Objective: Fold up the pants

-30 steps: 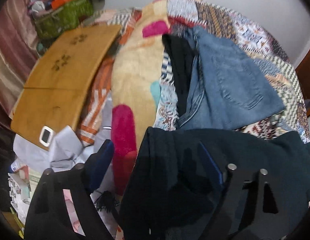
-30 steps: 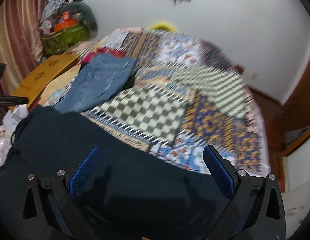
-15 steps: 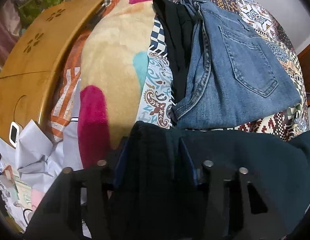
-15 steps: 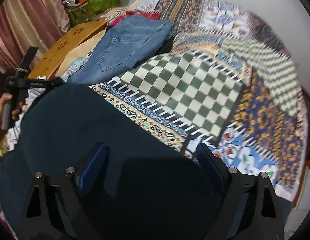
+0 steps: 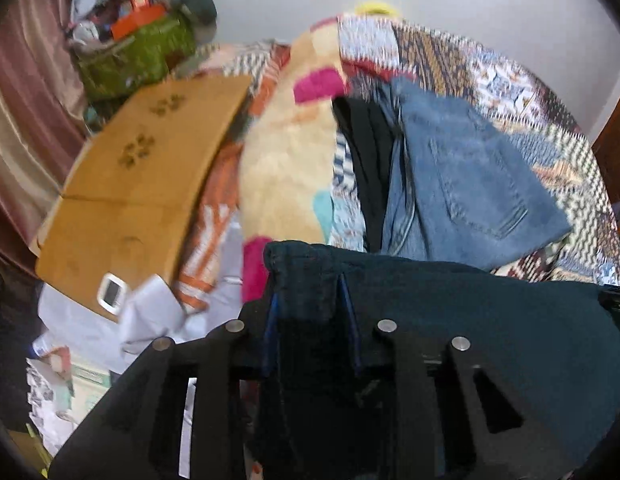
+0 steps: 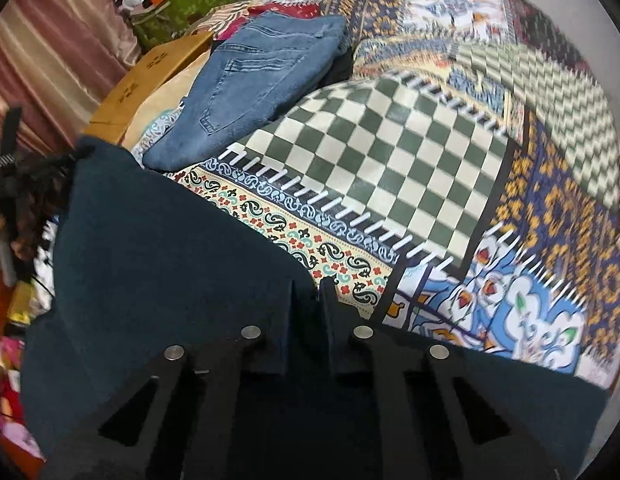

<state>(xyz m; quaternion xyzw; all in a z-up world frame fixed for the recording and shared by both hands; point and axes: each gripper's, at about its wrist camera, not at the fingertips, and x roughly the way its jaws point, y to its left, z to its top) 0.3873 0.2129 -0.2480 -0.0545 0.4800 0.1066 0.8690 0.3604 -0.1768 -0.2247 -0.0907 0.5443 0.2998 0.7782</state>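
Dark teal pants [image 5: 490, 320] lie across the near edge of the bed, filling the lower part of both views. In the left wrist view my left gripper [image 5: 307, 288] has a thick folded corner of the pants between its blue pads; its jaws are closing and the pads press on the cloth. My right gripper [image 6: 307, 284] is shut, its fingers pinching the far edge of the same pants [image 6: 169, 260] over the patterned quilt [image 6: 390, 140].
Folded blue jeans [image 5: 462, 184] rest on a black garment [image 5: 370, 152] further back on the bed; the jeans [image 6: 253, 80] also show in the right view. A wooden board [image 5: 141, 184] with a small white device [image 5: 111, 292] and a green bag [image 5: 133, 56] stand left.
Both grippers went from wide open to closed on the dark pants. The left one dipped toward the corner and has come back up with it. The right one dropped onto the edge.
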